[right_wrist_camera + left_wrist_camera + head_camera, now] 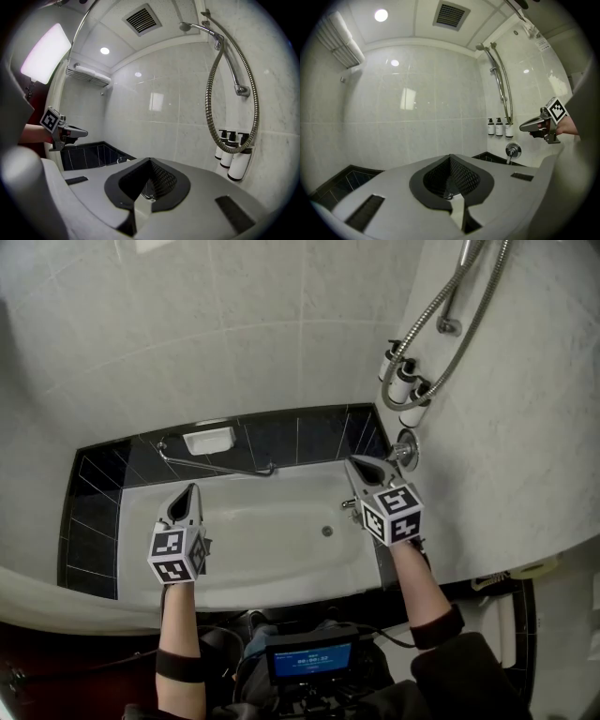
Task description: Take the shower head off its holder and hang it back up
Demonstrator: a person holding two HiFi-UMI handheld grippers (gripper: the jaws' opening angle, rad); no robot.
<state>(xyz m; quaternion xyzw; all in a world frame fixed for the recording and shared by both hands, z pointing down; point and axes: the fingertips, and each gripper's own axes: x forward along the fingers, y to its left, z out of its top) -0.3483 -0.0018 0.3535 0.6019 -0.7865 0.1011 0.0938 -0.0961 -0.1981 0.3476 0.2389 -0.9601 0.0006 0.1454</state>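
Note:
The chrome shower head (185, 26) hangs in its holder at the top of the wall rail (229, 61), and it also shows small and high in the left gripper view (480, 47). Its metal hose (448, 320) loops down the right wall. My left gripper (190, 489) is shut and empty over the white bathtub (272, 563), far from the hose. My right gripper (353, 463) is also shut and empty, held near the tub's right end, below the hose loop. In each gripper view the jaws are closed together with nothing between them.
Three white pump bottles (403, 382) sit in a rack on the right wall above the round mixer valve (405, 448) and tub spout (349, 504). A chrome grab bar (217, 466) and a soap dish (208, 440) line the back wall. Folded towels (342, 40) rest on a high shelf.

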